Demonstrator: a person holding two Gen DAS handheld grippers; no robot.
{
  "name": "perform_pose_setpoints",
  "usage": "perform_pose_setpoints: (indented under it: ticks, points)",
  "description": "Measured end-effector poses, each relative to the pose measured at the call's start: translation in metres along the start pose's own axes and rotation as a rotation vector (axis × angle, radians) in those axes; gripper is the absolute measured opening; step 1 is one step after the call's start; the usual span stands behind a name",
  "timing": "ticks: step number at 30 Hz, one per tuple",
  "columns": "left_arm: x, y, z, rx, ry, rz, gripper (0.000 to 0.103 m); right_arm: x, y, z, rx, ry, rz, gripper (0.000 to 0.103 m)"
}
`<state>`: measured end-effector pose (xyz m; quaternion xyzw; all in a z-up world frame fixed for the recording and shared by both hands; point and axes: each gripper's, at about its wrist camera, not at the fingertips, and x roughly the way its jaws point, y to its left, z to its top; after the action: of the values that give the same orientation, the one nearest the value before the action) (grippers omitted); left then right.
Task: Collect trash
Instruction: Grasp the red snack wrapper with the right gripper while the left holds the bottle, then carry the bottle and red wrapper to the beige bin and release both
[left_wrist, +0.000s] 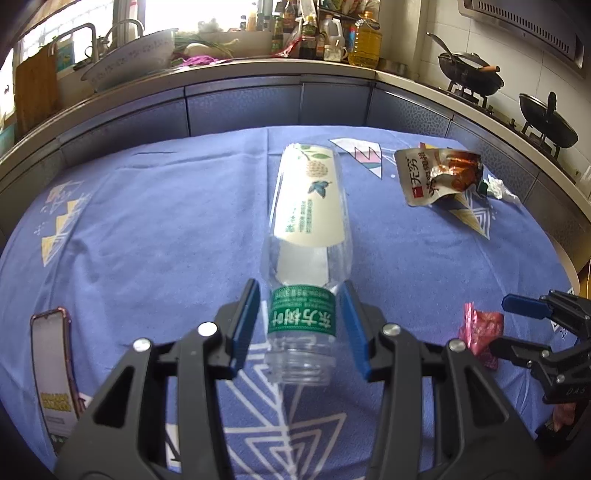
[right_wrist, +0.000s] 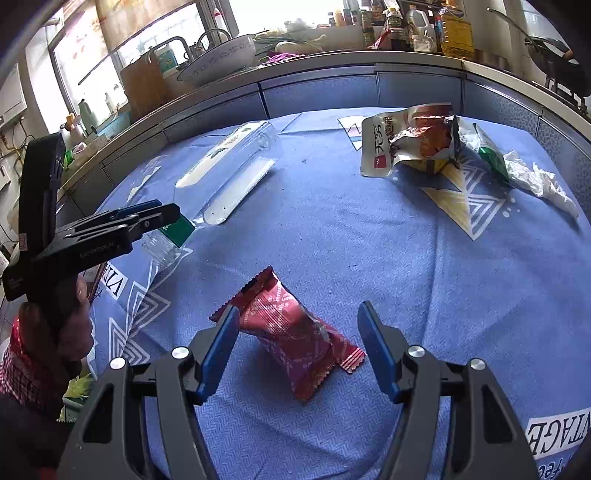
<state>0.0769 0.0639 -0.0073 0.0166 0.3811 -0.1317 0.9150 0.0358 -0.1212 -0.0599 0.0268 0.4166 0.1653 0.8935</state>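
Straddling the clear empty plastic bottle (left_wrist: 308, 236) at its green neck band, frame centre: left gripper (left_wrist: 301, 325) spread, not yet pinching. Same for right gripper (right_wrist: 297, 345), gaping around crinkly red snack wrapper (right_wrist: 291, 332), lower centre, ready for grabbing.

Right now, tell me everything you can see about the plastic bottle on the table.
The plastic bottle is clear, empty and capless, with a cream leaf-printed label and a green neck band. It lies on its side on the blue tablecloth, open mouth toward the left gripper, whose open blue fingers straddle its neck, with no squeeze visible.
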Motion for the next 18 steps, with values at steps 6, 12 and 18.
perform_pose_setpoints:
  ticks: [6, 12, 18]
  points:
    - [0.012, -0.002, -0.002, 0.009, 0.032, 0.000, 0.043, 0.005, 0.010, -0.010, -0.085, 0.015, -0.051, 0.068]
    - [0.014, 0.002, -0.007, -0.007, 0.048, -0.011, 0.040, 0.016, 0.010, -0.013, -0.122, 0.026, -0.075, 0.068]
    - [-0.006, -0.001, -0.001, -0.022, 0.020, -0.054, 0.039, 0.014, 0.012, -0.013, -0.137, 0.030, -0.041, 0.015]
